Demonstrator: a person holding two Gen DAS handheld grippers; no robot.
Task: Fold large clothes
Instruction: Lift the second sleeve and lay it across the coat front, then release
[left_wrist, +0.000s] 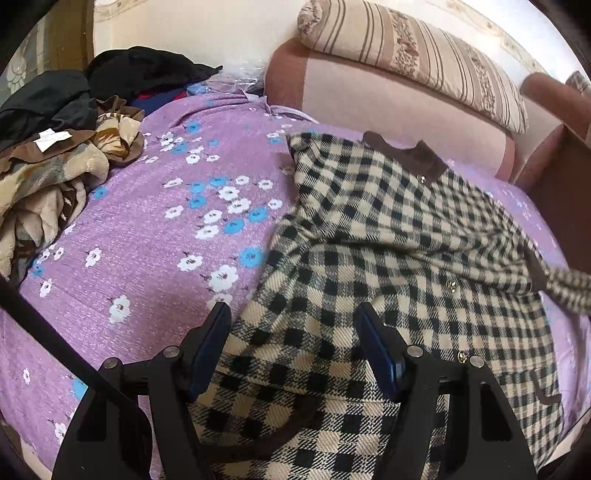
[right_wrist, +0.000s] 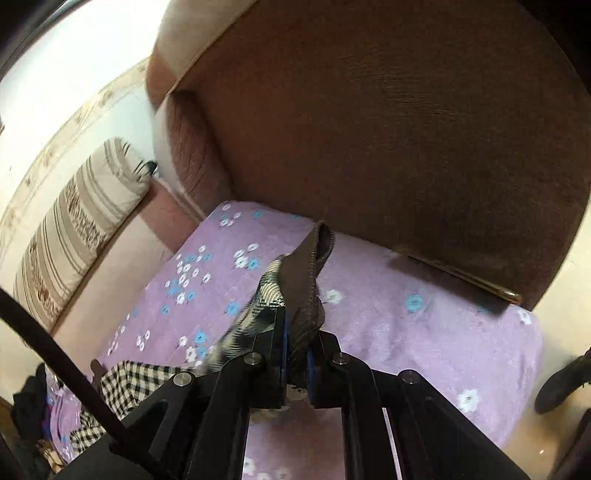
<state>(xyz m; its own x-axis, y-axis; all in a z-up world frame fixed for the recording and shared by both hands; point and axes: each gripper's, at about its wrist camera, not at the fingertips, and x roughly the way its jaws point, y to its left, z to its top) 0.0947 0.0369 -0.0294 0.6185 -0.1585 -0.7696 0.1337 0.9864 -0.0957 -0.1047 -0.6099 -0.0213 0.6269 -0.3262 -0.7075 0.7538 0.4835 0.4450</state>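
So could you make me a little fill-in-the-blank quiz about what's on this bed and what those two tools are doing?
1. The checked coat lies on a ____ sheet with flowers.
2. The right gripper has its fingers shut on the coat's ____.
3. The left gripper hovers over the coat with its fingers ____.
4. The coat's collar is ____ in colour.

Missing words: purple; sleeve; open; brown

1. One checked coat (left_wrist: 388, 236) at 3 o'clock in the left view.
2. Three buttons on the coat.
3. One purple sheet (left_wrist: 155, 229) under the coat.
4. One striped pillow (left_wrist: 417, 55) at 1 o'clock.
5. One heap of clothes (left_wrist: 62, 147) at 10 o'clock.
6. Two grippers: left gripper (left_wrist: 291, 314), right gripper (right_wrist: 297, 328).
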